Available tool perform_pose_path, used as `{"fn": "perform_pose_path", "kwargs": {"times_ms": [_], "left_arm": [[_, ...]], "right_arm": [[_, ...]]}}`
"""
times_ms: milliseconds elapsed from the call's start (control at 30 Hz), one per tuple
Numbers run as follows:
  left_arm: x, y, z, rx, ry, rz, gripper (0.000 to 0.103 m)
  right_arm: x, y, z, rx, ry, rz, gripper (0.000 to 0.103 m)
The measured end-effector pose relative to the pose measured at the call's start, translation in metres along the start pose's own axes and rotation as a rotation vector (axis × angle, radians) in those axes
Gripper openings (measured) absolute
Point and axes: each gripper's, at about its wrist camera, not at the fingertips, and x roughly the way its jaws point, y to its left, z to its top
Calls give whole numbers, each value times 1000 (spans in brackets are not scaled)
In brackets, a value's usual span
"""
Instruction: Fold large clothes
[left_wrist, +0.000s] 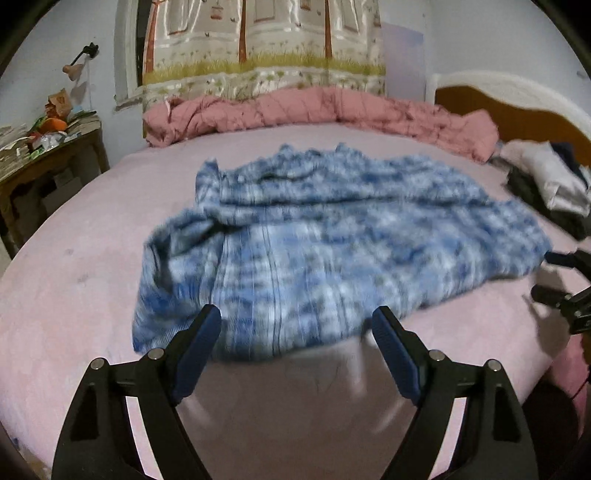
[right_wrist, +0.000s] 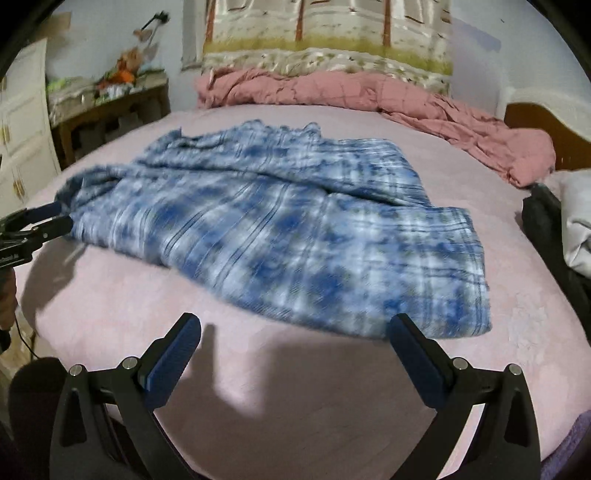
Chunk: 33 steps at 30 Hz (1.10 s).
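A blue-and-white garment (left_wrist: 332, 236) lay rumpled and partly folded in the middle of a pink bed (left_wrist: 66, 295), blurred in both views. The left gripper (left_wrist: 295, 325) hovered over its near edge with jaws spread wide and nothing between the pads – the cloth's hem lay just past the fingertips. The right gripper (right_wrist: 295, 328) was likewise spread apart and empty, poised over bare sheet just short of the garment's near corner. Each gripper showed at the edge of the other's view, close beside the cloth. A pink quilt (left_wrist: 317, 110) was bunched along the far side under a curtain (left_wrist: 258, 48), a cluttered table (left_wrist: 44, 147) stood left, and a heap of clothes (left_wrist: 546, 184) lay right
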Motion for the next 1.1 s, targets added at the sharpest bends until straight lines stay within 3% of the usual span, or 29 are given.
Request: {"fn": "perform_pose_path", "kwargs": {"times_ms": [133, 233, 267, 400, 433, 500, 533, 567, 600, 633, 700, 833, 1000, 1100], "left_arm": [[8, -10, -15, 56, 24, 69, 85], [14, -15, -15, 93, -15, 138, 102], [19, -15, -13, 102, -17, 174, 103], [30, -7, 0, 73, 9, 174, 101], [31, -4, 3, 77, 7, 199, 96], [32, 3, 8, 69, -1, 237, 74], [33, 7, 9, 63, -2, 240, 44], [35, 12, 9, 54, 7, 246, 14], [35, 16, 8, 46, 9, 242, 9], [31, 18, 7, 37, -10, 231, 7], [20, 15, 2, 41, -51, 233, 4], [-4, 11, -4, 26, -97, 217, 4], [-47, 9, -10, 3, -147, 182, 4], [-69, 14, -9, -30, -171, 164, 4]], "right_arm": [[11, 8, 2, -38, 11, -109, 103], [19, 9, 10, -80, -7, -182, 103], [20, 9, 12, -86, -10, -198, 103], [27, 4, 20, -90, -27, -251, 103], [30, -1, 23, -77, -30, -262, 103], [34, -9, 27, -54, -30, -270, 102], [35, -14, 28, -45, -41, -272, 98], [34, -16, 28, -46, -58, -262, 83], [34, -18, 28, -50, -69, -247, 68], [35, -19, 27, -55, -74, -236, 60], [35, -17, 23, -74, -95, -240, 13], [20, -13, 13, -77, -179, -263, 7], [-28, -32, 0, 67, -229, -132, 6], [-53, -26, -5, 43, -265, -140, 6]]}}
